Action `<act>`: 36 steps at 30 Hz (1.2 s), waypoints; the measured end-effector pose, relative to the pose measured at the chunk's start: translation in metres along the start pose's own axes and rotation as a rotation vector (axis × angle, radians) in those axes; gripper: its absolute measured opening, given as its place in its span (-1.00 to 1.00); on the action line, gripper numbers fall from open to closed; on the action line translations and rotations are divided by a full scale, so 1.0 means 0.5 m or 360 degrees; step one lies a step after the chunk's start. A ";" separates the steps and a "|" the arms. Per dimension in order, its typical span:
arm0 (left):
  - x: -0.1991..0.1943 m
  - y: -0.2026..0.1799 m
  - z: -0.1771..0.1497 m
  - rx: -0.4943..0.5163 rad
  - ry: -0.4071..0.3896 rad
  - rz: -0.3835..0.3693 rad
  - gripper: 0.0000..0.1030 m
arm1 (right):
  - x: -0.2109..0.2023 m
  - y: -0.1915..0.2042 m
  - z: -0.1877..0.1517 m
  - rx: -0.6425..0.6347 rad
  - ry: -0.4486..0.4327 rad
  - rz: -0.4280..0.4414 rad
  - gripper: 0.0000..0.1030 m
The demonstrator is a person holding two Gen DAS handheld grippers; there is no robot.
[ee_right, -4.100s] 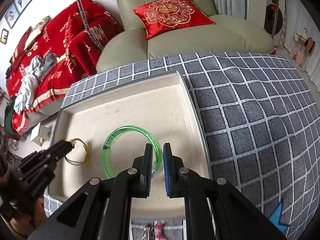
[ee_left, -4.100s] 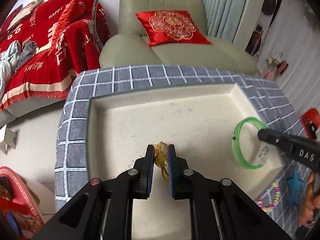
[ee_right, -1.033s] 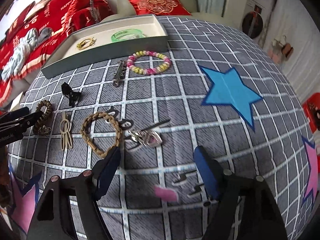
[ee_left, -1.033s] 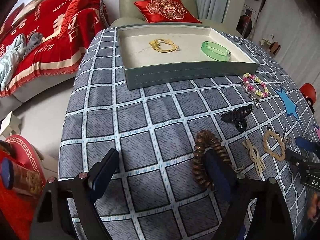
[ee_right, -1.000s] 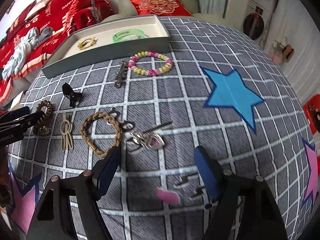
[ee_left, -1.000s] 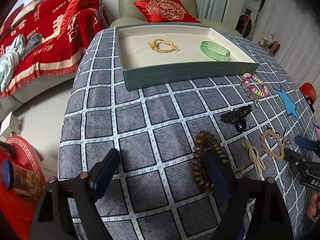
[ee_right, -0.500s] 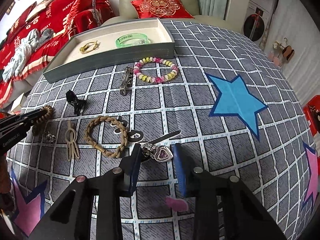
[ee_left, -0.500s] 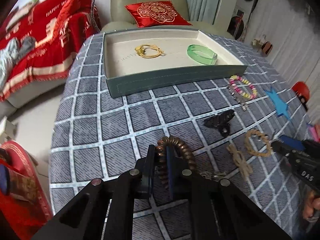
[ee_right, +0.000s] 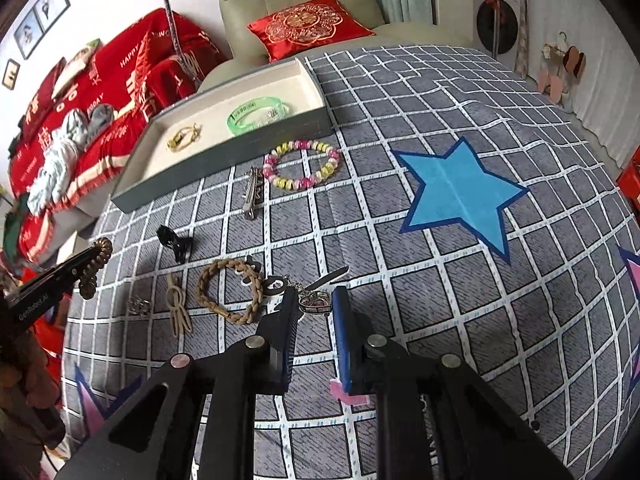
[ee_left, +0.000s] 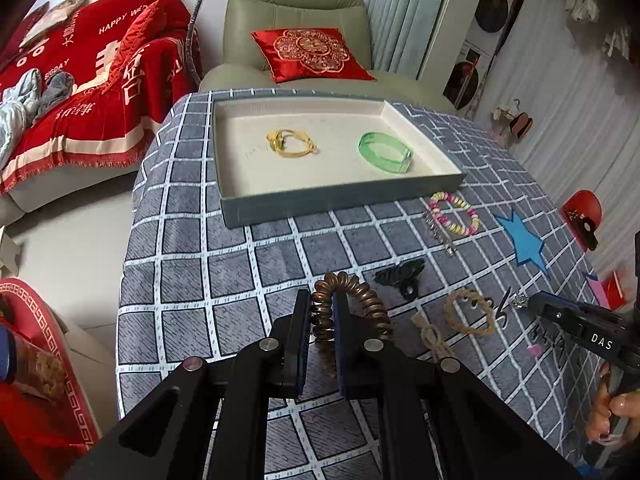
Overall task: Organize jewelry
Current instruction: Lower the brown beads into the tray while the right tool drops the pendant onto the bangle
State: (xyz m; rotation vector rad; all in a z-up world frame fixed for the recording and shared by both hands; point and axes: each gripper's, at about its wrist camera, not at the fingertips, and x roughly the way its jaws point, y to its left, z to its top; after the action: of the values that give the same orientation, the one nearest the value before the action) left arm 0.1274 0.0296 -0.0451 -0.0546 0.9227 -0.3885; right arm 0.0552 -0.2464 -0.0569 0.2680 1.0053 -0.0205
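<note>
My left gripper [ee_left: 322, 300] is shut on a brown spiral coil band [ee_left: 352, 304] and holds it above the checked cloth; the band also shows in the right wrist view [ee_right: 96, 266]. My right gripper [ee_right: 316, 300] is narrowed around a pink heart pendant [ee_right: 316, 300] on a chain; whether it holds the pendant I cannot tell. The grey jewelry tray [ee_left: 320, 200] holds a gold bracelet [ee_left: 292, 144] and a green bangle [ee_left: 384, 152]. The tray also shows in the right wrist view [ee_right: 224, 160].
On the cloth lie a pink-yellow bead bracelet [ee_right: 300, 164], a silver clip [ee_right: 252, 196], a black claw clip [ee_right: 176, 240], a braided tan bracelet [ee_right: 228, 292], a tan knot piece [ee_right: 178, 308] and a small ring [ee_right: 138, 304]. An armchair [ee_left: 296, 20] stands behind the table.
My left gripper closed on the coil band and lifted it. My right gripper narrowed from wide open around the heart pendant. Both views moved closer to the tray.
</note>
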 end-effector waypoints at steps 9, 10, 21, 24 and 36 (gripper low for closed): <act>-0.044 -0.001 0.051 -0.0035 -0.0074 -0.0010 -0.48 | -0.048 -0.008 0.063 0.0067 -0.0080 0.0164 -0.63; -0.050 -0.002 0.062 -0.0026 -0.0088 0.0002 -0.48 | -0.053 -0.006 0.078 0.0063 -0.0094 0.0182 -0.63; -0.045 0.014 0.236 -0.0051 -0.0141 -0.0003 -0.48 | -0.057 0.057 0.276 -0.0063 -0.0135 0.0278 -0.63; -0.017 0.022 0.292 -0.0052 -0.0119 0.0006 -0.48 | -0.035 0.077 0.338 -0.0069 -0.0101 0.0309 -0.63; 0.161 0.039 0.331 -0.0027 0.0026 0.0078 -0.48 | 0.193 0.133 0.433 -0.0063 0.0146 0.0295 -0.63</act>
State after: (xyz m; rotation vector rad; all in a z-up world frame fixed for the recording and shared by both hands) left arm 0.3065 -0.0002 -0.0105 -0.0442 0.9418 -0.3358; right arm 0.2962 -0.2219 -0.0138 0.3273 1.0673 0.1813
